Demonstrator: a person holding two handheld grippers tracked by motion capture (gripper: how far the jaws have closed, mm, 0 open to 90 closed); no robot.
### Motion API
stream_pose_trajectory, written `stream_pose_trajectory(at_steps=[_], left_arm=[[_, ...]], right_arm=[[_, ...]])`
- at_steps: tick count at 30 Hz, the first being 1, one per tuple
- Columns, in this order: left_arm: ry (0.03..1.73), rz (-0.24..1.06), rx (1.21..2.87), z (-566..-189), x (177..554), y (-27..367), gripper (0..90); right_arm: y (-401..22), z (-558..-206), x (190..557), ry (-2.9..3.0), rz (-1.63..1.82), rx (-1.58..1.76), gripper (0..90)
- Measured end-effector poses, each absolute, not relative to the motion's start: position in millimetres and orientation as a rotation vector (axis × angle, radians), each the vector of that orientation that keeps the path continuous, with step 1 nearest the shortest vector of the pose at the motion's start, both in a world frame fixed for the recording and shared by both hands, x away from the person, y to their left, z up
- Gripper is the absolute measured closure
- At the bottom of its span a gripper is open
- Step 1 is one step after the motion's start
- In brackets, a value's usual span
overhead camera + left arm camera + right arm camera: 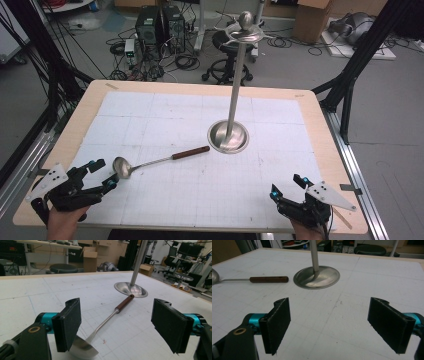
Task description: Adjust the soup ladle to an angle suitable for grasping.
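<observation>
A steel ladle [150, 162] with a brown wooden handle lies flat on the white gridded mat, its bowl toward the left. In the left gripper view the ladle [110, 317] runs away between the jaws, its bowl just in front of the left jaw. My left gripper [103, 174] sits at the near left, open, right beside the bowl and holding nothing. My right gripper [287, 186] rests open and empty at the near right. A tall steel stand [231, 100] with a round base and a ring of hooks on top rises from the mat's middle.
The mat covers a wooden table [75, 120]. Beyond the far edge are a stool [227, 60], computer towers [160, 25] and cables on the floor. Black frame legs [350, 80] stand at the table's right.
</observation>
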State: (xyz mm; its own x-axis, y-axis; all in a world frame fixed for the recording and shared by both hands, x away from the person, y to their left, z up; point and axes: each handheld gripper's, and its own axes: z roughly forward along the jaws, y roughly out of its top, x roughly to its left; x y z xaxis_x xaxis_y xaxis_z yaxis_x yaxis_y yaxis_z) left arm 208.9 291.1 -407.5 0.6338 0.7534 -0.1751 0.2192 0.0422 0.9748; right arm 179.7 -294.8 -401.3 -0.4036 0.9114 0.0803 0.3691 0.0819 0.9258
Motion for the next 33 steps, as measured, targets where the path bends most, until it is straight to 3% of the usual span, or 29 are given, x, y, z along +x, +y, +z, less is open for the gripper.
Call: stream_pose_trajectory(at_steps=[15,28,33], left_arm=[[0.895,0.493,1.514,-409.0,218.3,291.3,30.1],[0.824,0.441,1.711,-384.7,269.1,289.6,83.8],[0.801,0.438,1.854,-379.7,289.8,275.4,89.4]], right_arm=[[-302.5,-404.4,178.4,1.804,1.327,1.293,17.4],[-302.8,-404.6,175.5,1.77,1.319,1.331,17.4],[-303.3,-403.7,175.1,1.764,1.324,1.332,17.5]])
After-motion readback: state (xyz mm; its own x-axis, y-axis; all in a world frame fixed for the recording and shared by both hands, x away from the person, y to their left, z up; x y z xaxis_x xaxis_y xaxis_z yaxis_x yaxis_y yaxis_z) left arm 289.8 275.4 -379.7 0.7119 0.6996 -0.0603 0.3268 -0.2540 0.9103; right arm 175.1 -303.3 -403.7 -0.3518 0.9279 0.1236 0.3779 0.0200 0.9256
